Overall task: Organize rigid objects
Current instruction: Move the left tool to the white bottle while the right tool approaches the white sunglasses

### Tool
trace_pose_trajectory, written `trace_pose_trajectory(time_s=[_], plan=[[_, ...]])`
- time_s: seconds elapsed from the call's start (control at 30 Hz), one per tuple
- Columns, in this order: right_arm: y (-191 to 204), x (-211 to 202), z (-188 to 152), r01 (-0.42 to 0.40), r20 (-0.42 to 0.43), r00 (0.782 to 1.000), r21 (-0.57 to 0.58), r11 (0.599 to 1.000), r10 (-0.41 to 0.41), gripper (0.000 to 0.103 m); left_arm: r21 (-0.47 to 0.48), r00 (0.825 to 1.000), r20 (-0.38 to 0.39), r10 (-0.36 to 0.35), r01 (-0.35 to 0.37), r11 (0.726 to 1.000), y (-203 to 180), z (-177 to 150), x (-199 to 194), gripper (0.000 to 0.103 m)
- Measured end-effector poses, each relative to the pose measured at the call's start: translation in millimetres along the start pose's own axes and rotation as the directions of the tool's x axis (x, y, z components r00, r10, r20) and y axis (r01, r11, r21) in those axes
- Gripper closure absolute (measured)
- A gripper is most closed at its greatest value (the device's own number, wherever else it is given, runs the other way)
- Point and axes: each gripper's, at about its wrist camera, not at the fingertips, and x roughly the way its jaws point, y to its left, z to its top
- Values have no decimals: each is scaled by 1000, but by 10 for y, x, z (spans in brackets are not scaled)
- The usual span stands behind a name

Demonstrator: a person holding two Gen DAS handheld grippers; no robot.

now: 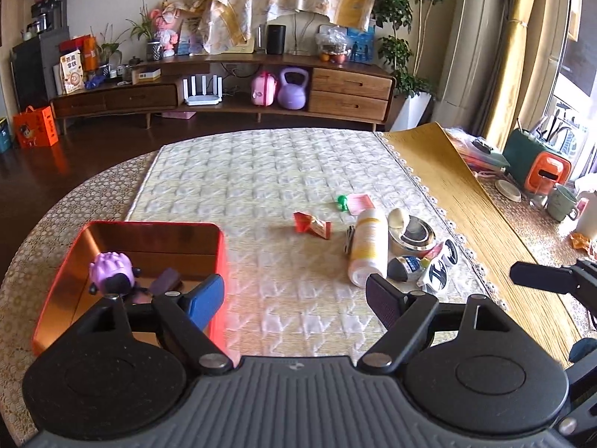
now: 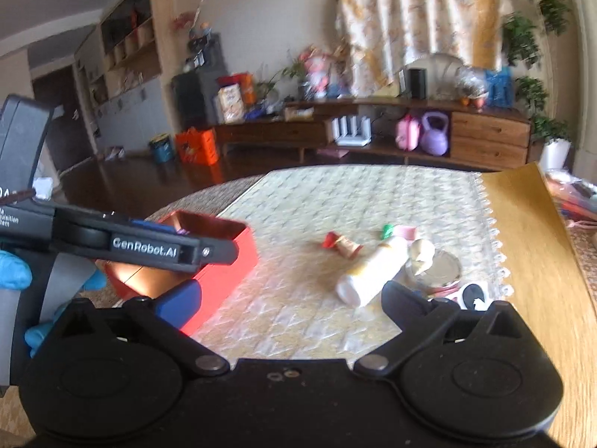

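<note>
A red tin box [image 1: 220, 261] with a gold inside stands at the left of the quilted mat; a purple toy [image 1: 112, 272] and a small dark purple piece [image 1: 168, 280] lie in it. My left gripper [image 1: 294, 298] is open over the mat beside the box, with nothing between its fingers. To the right lie a white bottle [image 1: 367, 246], a red wrapped candy [image 1: 311, 224], a green and pink item [image 1: 352, 203], a round metal dish [image 1: 416, 233] and small tubes. My right gripper [image 2: 287, 302] is open and empty, short of the white bottle [image 2: 373, 270] and the red box [image 2: 231, 265].
The mat lies on a round table [image 1: 74, 201] covered in lace. A wooden board [image 1: 466, 201] lies at the right, with cups and an orange case [image 1: 546, 175] beyond it. A gloved hand [image 2: 15, 265] holds the left gripper's body [image 2: 149, 248].
</note>
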Motion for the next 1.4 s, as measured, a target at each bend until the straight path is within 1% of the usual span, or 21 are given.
trace_pose_trajectory(time_s=[0.1,0.17,0.27,0.37,0.43,0.5,0.63,0.77,0.97,1.2,1.27,1.33,1.4], plan=[[-157,-29,-36,9,-10,1000,32,999,-8,0,-6,1000,-6,-1,1,1000,-50,-5,55,19],[-236,-40,-65,9,-36,999,25,1000,-8,0,-12,1000,-7,-8,8,1000,-79,-5,91,16],[-312,-16,-98,56,-61,997,-8,998,-56,0,-18,1000,-9,-16,16,1000,-135,12,158,16],[-457,43,-99,63,-92,994,18,998,-61,0,-15,1000,-18,-22,21,1000,-202,36,250,16],[-543,73,-105,81,-89,993,7,997,-80,0,-8,999,-19,-27,27,1000,-254,60,309,16],[-624,120,-109,117,-85,989,-13,993,-118,0,0,999,-16,-31,31,1000,-300,89,377,16],[-869,233,-130,145,-100,985,8,989,-144,0,-1,999,-18,-51,51,999,-386,161,532,16],[-1050,353,-172,151,-128,981,14,988,-148,0,-11,998,-33,-58,58,998,-437,227,712,16],[-1094,494,-266,104,-162,981,-1,995,-103,2,14,998,-38,-48,48,999,-563,276,974,16],[-1083,787,-298,69,-181,981,-21,997,-71,8,45,997,-57,-45,47,998,-703,295,1266,16],[-1102,867,-313,66,-185,981,-11,998,-67,11,57,997,-62,-47,50,997,-724,283,1335,16],[-1128,928,-311,68,-185,981,5,998,-66,16,66,997,-66,-45,49,997,-742,271,1401,16],[-1157,976,-312,66,-188,980,23,998,-61,17,69,996,-75,-44,49,996,-748,262,1471,16]])
